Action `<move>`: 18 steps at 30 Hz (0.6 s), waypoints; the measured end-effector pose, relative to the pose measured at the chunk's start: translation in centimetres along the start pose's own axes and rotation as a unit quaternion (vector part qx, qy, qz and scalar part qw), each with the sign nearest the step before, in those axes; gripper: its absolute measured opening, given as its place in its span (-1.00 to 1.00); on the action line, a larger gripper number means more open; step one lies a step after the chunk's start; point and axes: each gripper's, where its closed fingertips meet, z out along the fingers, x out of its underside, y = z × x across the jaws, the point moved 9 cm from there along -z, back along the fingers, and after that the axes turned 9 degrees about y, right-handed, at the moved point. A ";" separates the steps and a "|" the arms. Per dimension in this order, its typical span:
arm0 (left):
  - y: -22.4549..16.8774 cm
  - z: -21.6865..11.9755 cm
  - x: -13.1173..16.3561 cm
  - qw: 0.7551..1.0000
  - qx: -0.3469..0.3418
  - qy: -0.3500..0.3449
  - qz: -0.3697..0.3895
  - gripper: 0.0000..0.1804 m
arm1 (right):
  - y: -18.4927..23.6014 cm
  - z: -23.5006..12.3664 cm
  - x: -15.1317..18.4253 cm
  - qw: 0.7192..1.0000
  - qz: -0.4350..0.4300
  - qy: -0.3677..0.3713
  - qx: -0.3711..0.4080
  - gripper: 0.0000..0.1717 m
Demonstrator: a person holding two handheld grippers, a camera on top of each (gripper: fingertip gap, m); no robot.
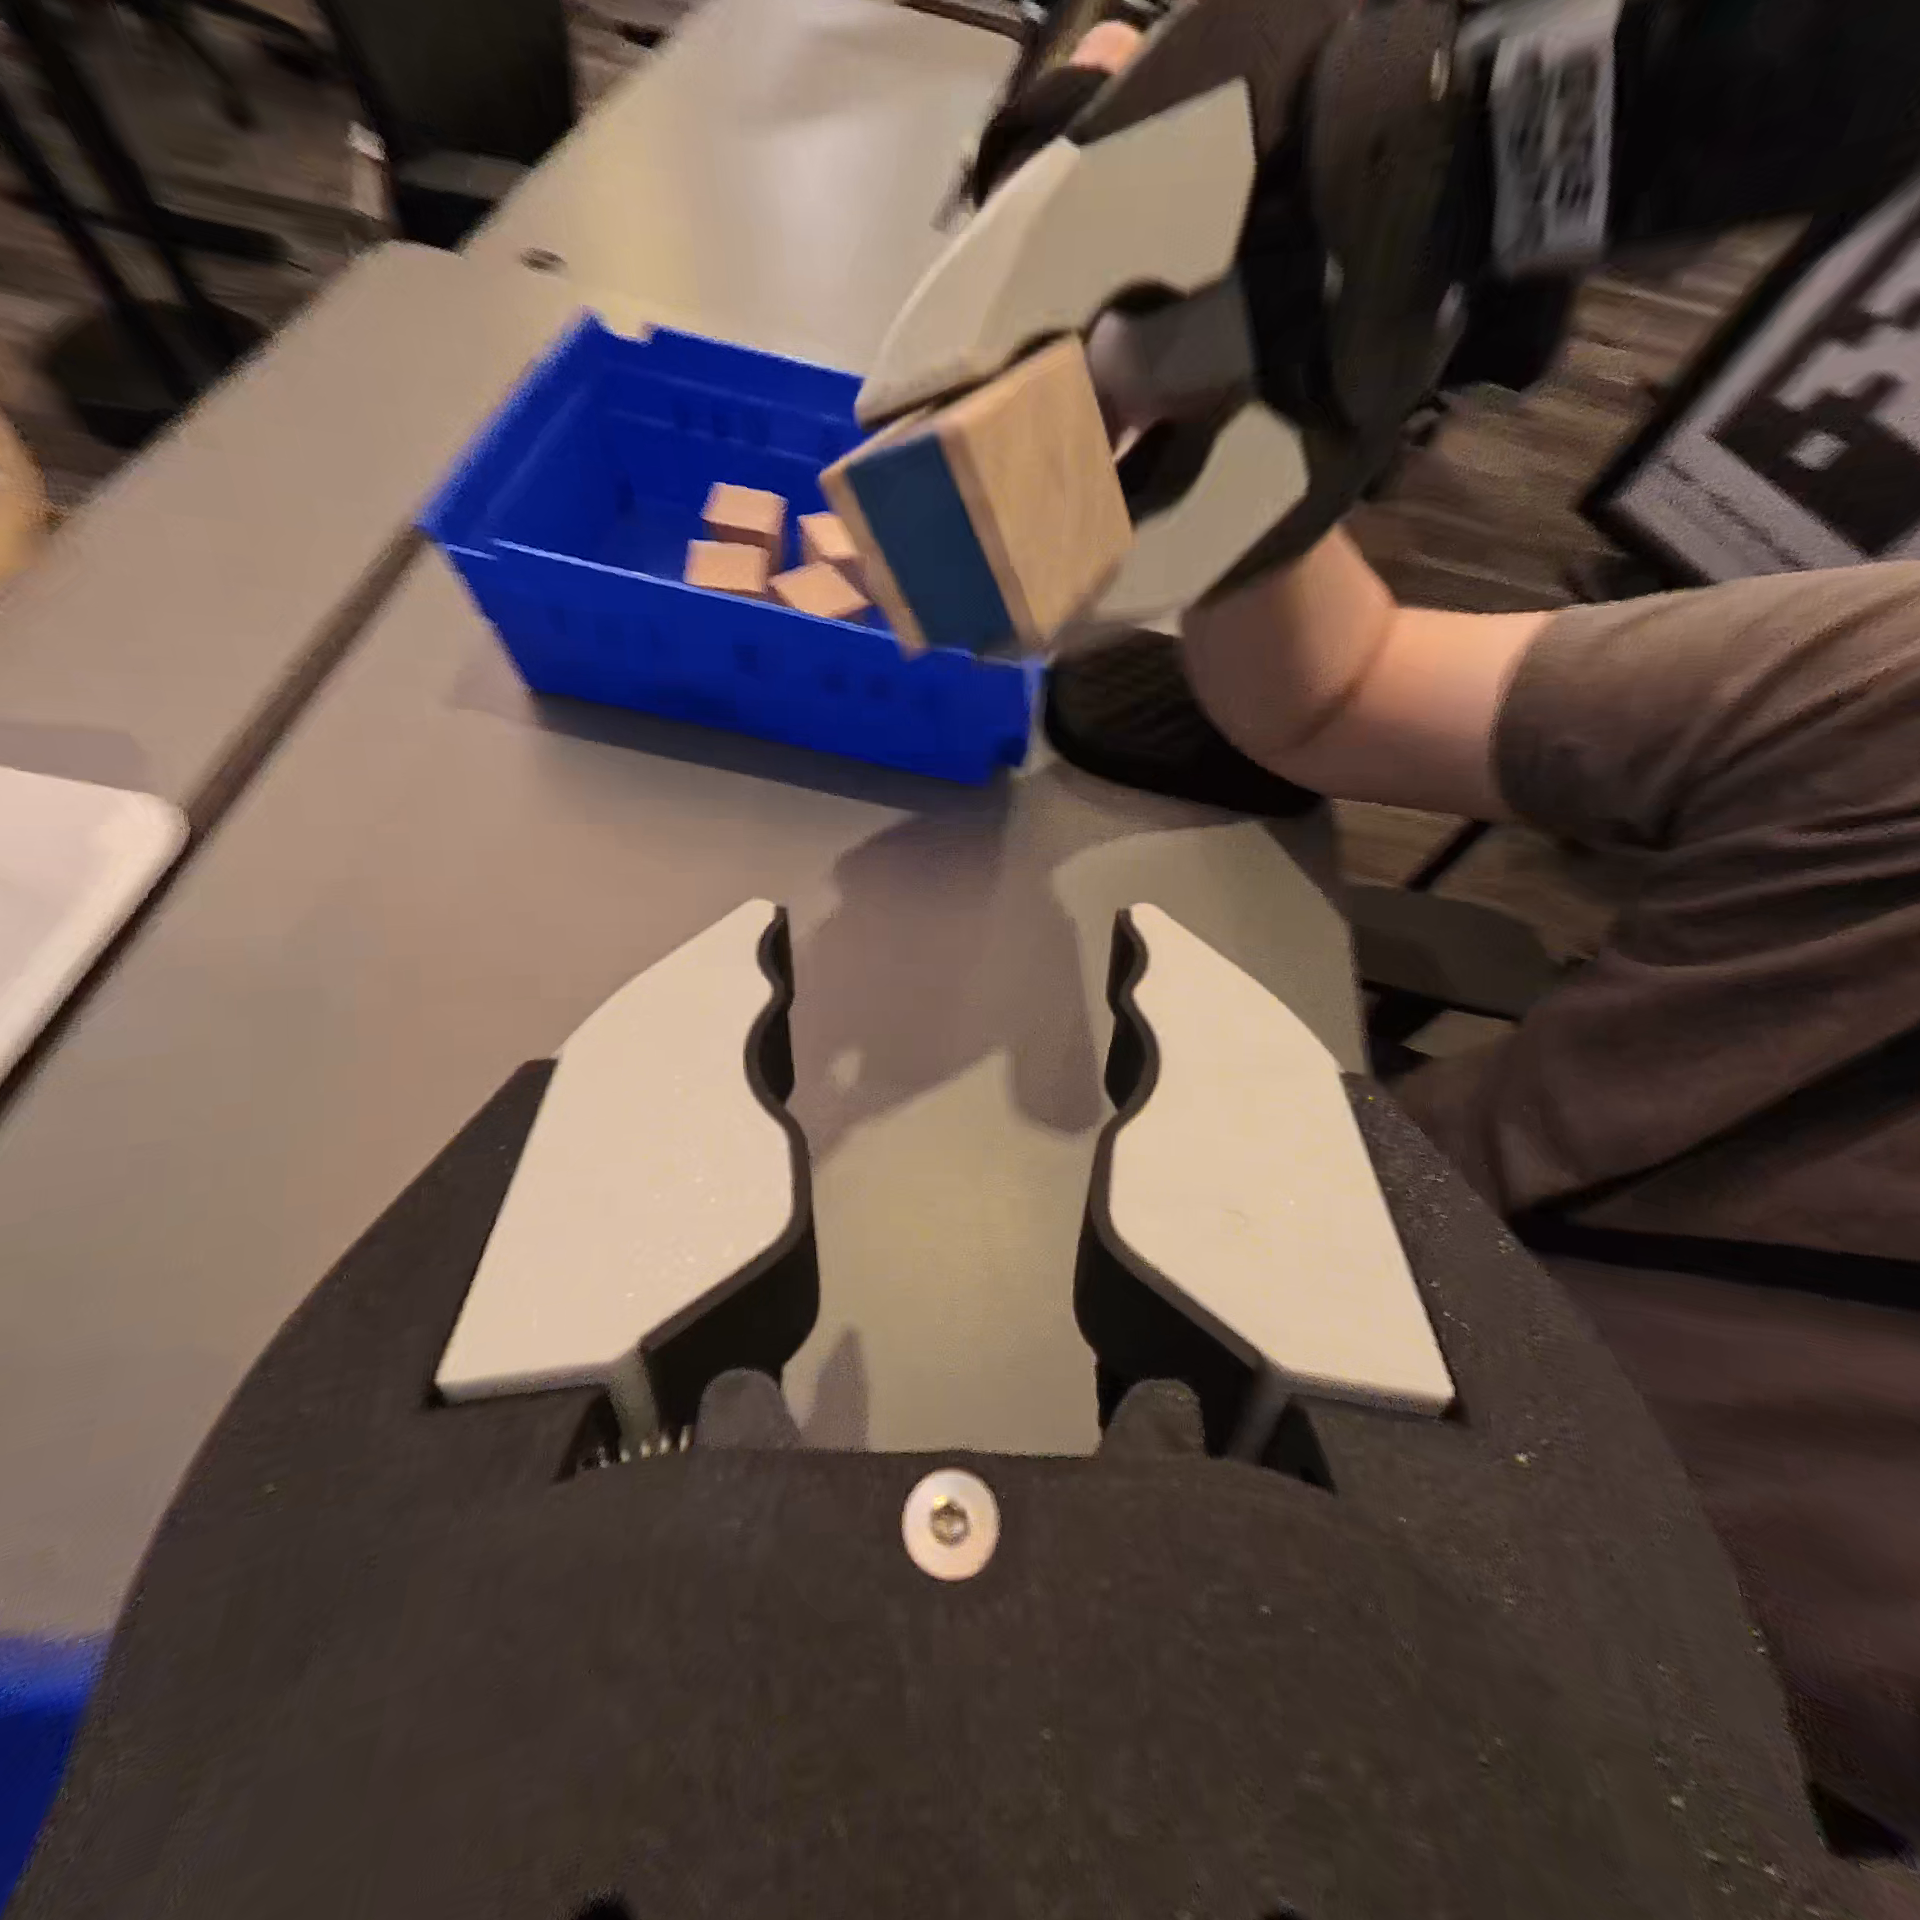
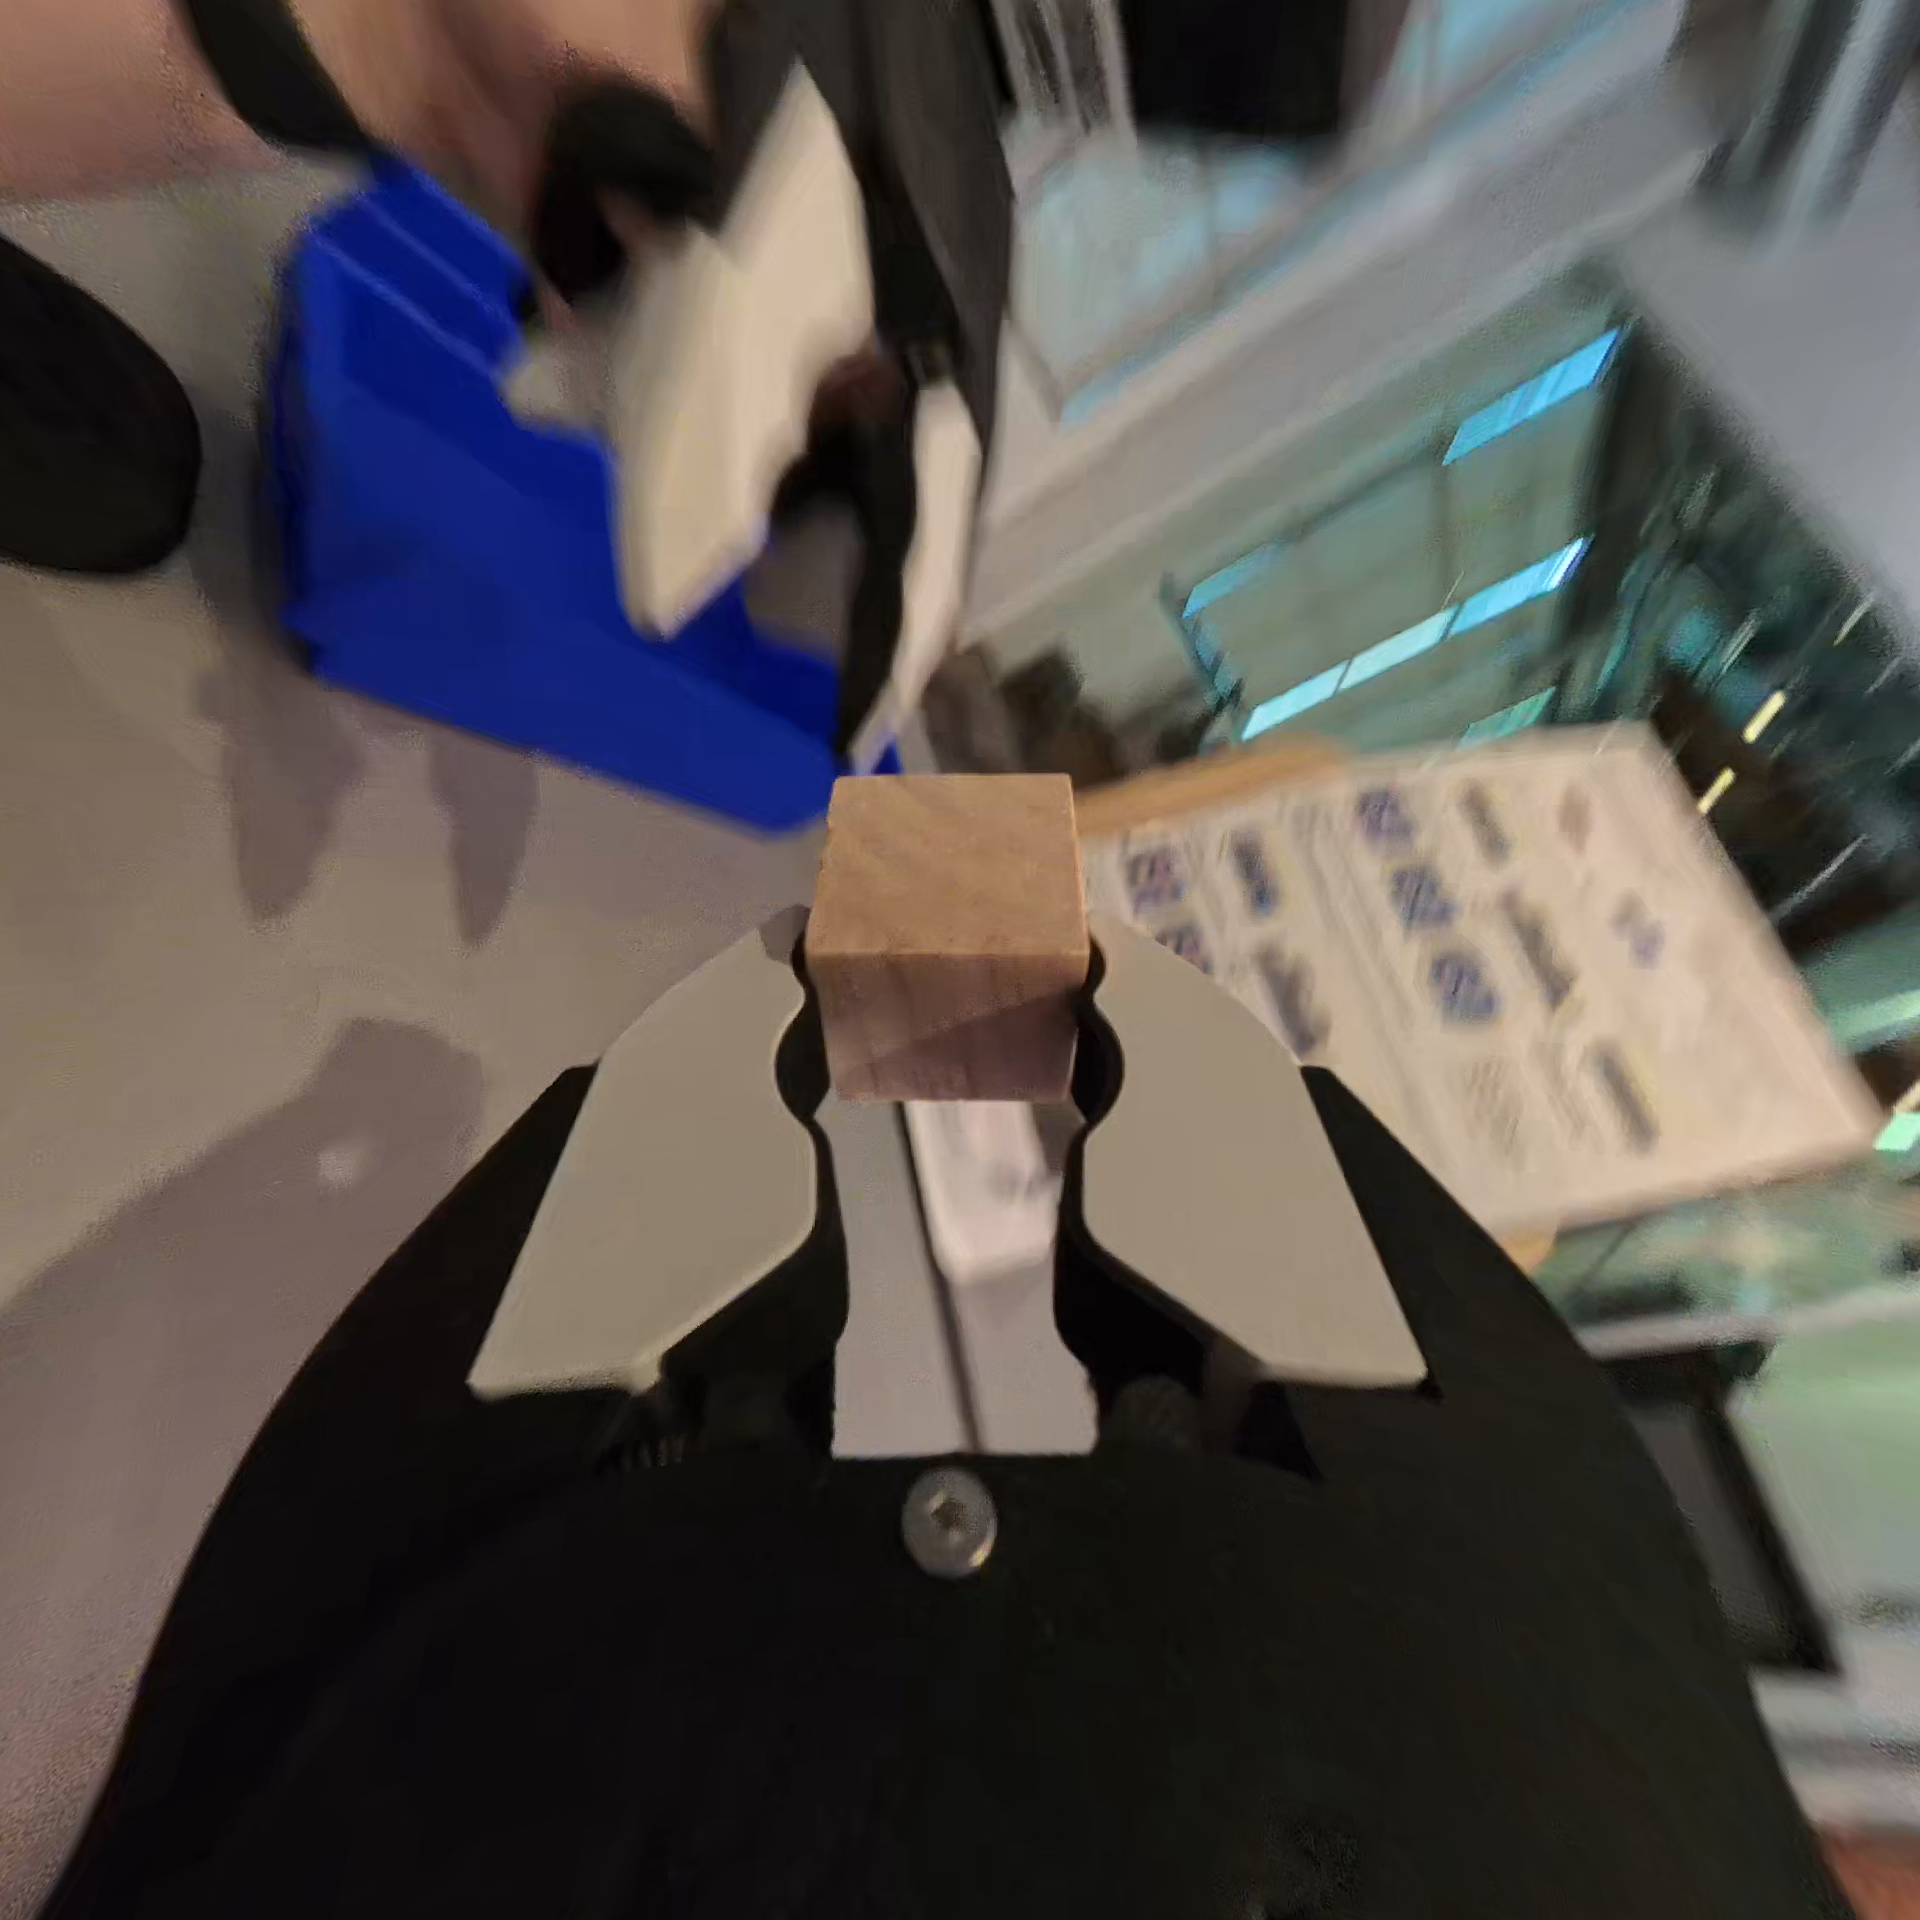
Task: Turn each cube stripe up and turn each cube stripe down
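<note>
In the right wrist view my right gripper (image 2: 948,940) is shut on a wooden cube (image 2: 951,914), with both pads pressed on its sides; only plain wood faces show here. In the left wrist view the same cube (image 1: 1039,488) shows a blue stripe (image 1: 925,540) on its front face, held in the right gripper (image 1: 966,520) above the near right corner of a blue bin (image 1: 727,665). Several wooden cubes (image 1: 743,520) lie in that bin. My left gripper (image 1: 954,920) is open and empty, low over the grey table (image 1: 416,935), in front of the bin.
A person's forearm and dark sleeve (image 1: 1455,686) reach in from the right. A white board (image 1: 62,883) lies at the table's left edge. A blue bin (image 2: 468,540) and a printed white sheet (image 2: 1507,966) show blurred in the right wrist view.
</note>
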 end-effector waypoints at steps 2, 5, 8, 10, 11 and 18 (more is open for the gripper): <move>0.4 -1.6 0.0 0.998 -0.050 -0.023 -0.001 -0.35 | -2.7 -2.0 4.0 0.984 0.104 0.119 -0.085 -0.47; 0.8 -3.9 0.2 0.995 -0.076 -0.062 -0.006 -0.35 | -3.5 -4.1 12.3 0.912 0.240 0.279 -0.182 -0.48; 1.6 -6.3 0.5 0.988 -0.097 -0.118 -0.038 -0.41 | -1.6 -4.0 19.4 0.818 0.288 0.428 -0.253 -0.46; 1.9 -7.8 0.7 0.981 -0.097 -0.160 -0.043 -0.41 | -0.3 -2.6 21.8 0.777 0.318 0.450 -0.305 -0.46; 2.0 -8.4 1.0 0.979 -0.093 -0.176 -0.044 -0.40 | 0.3 -1.7 22.5 0.767 0.324 0.444 -0.330 -0.46; 3.0 -11.9 3.1 0.968 -0.165 -0.178 -0.059 -0.39 | 3.9 2.6 24.9 0.716 0.269 0.510 -0.393 -0.45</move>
